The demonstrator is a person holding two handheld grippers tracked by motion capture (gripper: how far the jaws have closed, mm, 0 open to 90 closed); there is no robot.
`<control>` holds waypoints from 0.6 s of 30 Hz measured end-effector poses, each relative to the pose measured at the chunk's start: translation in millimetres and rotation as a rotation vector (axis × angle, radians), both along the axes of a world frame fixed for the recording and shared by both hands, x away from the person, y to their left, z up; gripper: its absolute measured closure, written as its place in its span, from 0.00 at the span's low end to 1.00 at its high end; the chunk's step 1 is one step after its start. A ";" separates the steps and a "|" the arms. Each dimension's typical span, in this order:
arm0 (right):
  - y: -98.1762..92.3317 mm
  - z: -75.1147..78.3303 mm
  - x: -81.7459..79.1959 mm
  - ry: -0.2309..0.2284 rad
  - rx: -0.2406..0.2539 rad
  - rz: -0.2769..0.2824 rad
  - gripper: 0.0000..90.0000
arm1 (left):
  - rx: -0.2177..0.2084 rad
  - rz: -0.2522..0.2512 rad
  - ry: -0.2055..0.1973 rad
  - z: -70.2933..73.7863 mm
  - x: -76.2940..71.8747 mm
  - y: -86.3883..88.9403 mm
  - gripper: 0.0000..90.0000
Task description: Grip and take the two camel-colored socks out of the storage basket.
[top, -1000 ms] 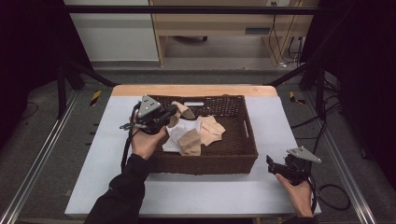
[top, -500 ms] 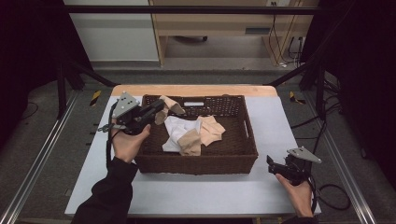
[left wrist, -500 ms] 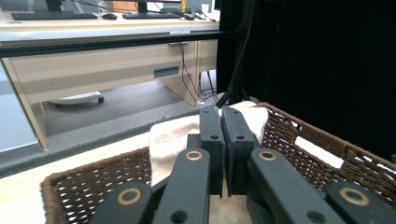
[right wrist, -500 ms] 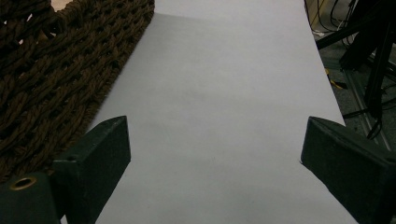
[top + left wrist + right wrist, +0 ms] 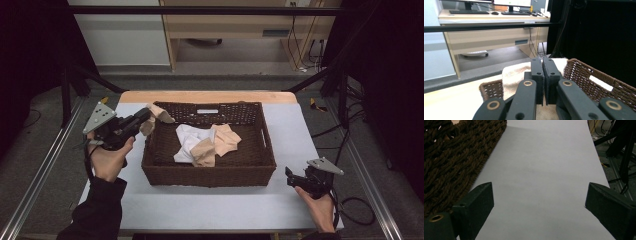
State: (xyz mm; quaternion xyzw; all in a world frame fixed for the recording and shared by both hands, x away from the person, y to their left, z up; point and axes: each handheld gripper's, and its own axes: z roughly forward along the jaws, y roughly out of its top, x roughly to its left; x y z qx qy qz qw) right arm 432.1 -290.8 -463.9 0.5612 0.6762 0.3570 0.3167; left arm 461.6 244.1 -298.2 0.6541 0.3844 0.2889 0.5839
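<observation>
Brown wicker makes up the basket, which is set in the middle of a white table and lies between the two grippers. The left gripper is held at the basket's far left corner, its jaws pressed together on a beige cloth that is draped over the rim there. In the left gripper view the two black jaws are seen closed flat against each other with the cloth pinched between them, and the woven rim is seen just beyond and to the side of the tips. The gripper is gripped by the left hand, from which a dark sleeve runs back to the near edge of the table.

Inside the basket, well to the right of the left gripper's tips, a white cloth is crumpled with two more tan cloths touching it (how many folds lie underneath cannot be told).

The right gripper is held low over the bare table just beside the basket's near right corner, with the right hand behind it. In the right gripper view its jaws are seen spread wide apart with nothing between them but the white surface; the basket wall is seen just outside its left jaw.
</observation>
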 end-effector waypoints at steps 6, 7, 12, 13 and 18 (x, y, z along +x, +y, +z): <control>0.0 -0.4 -0.3 0.003 0.000 0.000 0.09 | -0.017 0.049 0.003 -7.6 -8.2 26.9 0.97; 0.0 -0.4 -0.3 0.003 0.000 0.000 0.09 | -0.017 0.049 0.003 -7.6 -8.2 26.9 0.97; 0.1 -0.6 -0.5 0.004 -0.002 0.000 0.09 | -0.023 0.093 0.019 -19.5 -12.8 47.4 0.97; 0.1 -0.6 -0.5 0.004 -0.002 0.000 0.09 | -0.026 0.101 0.023 -22.0 -13.4 51.2 0.97; 0.3 -0.8 -0.6 0.007 -0.002 -0.003 0.09 | -0.019 0.138 0.058 -37.2 -15.0 68.3 0.97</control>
